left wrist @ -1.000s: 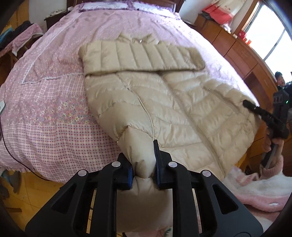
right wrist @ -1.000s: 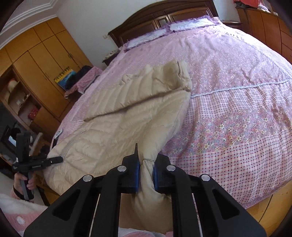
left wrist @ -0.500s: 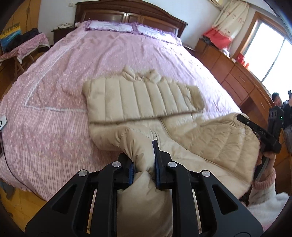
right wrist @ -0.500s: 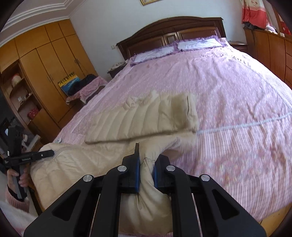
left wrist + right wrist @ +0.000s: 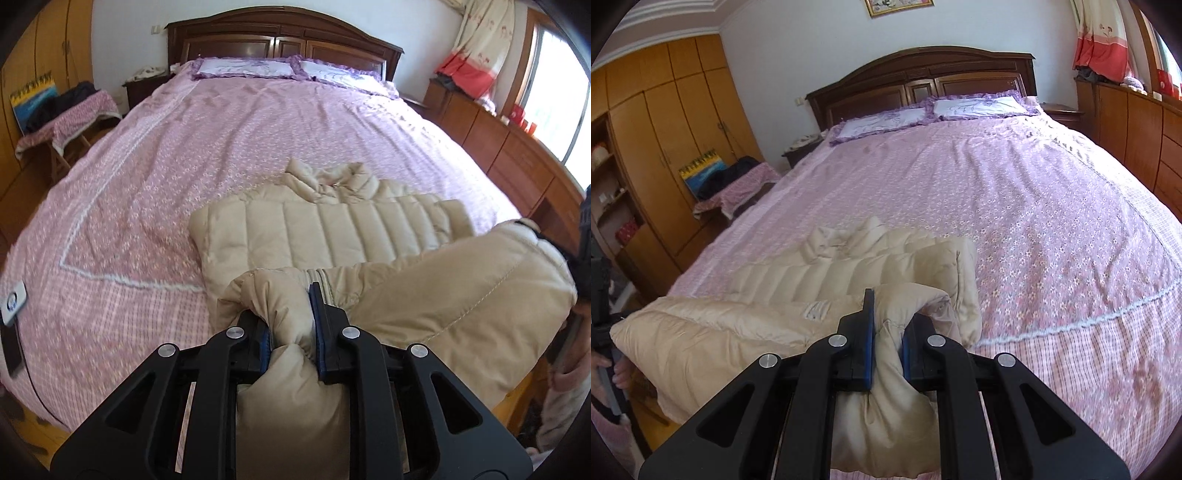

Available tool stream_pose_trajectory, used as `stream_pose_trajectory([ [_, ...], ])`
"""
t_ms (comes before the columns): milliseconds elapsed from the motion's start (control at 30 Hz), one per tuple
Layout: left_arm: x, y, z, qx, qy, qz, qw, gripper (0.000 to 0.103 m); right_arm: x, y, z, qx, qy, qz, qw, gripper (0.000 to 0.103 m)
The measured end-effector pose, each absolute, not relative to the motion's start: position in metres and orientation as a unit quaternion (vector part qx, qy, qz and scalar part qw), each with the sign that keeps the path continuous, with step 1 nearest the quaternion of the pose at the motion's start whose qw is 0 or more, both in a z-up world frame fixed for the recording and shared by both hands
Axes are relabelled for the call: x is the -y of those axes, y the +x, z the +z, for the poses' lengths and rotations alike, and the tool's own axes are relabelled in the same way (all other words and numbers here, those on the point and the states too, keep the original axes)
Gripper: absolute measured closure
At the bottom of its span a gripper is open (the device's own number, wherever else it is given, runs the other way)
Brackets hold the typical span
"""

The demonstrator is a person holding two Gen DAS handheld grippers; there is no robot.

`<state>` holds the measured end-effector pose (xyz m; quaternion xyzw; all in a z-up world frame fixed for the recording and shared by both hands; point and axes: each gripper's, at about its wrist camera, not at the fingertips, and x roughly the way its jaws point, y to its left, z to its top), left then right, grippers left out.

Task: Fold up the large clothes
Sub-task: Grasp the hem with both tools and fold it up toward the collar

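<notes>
A beige quilted down jacket (image 5: 332,229) lies on the pink bed (image 5: 221,147), collar toward the headboard, sleeves folded across its chest. My left gripper (image 5: 291,325) is shut on the jacket's lower hem corner and holds it raised above the bed. My right gripper (image 5: 888,332) is shut on the other hem corner of the jacket (image 5: 849,273), also lifted. The lifted lower half arches over toward the chest and hides the jacket's middle.
The dark wooden headboard (image 5: 923,81) and two pillows (image 5: 288,68) are at the far end. A wooden dresser (image 5: 498,147) runs along the right, wardrobes (image 5: 665,129) on the left. A white device (image 5: 13,301) lies at the bed's left edge.
Both grippers have lifted the jacket's hem off the bed's foot edge and carried it up and forward toward the collar. The lower half now arches over the chest.
</notes>
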<state>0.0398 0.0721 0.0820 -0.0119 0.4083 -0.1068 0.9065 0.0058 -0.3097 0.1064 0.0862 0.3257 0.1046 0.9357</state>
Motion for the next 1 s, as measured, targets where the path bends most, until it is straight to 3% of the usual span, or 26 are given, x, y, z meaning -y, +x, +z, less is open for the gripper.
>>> stream_pose_trajectory([
  [367,-0.055,0.093,0.036,-0.436,0.022,-0.066,0.897,0.079,0.304,0.064,0.051,-0.376,0.055,0.064,0.923,0.091],
  [867,-0.052,0.106,0.007,-0.441,0.025,-0.066,0.895,0.074,0.293,0.09,0.005,-0.402,0.029,0.036,0.914,0.082],
  [933,-0.056,0.101,0.012,-0.439,0.018,-0.078,0.895,0.068,0.293,0.09,0.006,-0.405,0.03,0.033,0.913,0.081],
  [1000,-0.06,0.095,0.018,-0.439,0.012,-0.084,0.894,0.052,0.291,0.09,0.006,-0.407,0.027,0.028,0.913,0.08],
])
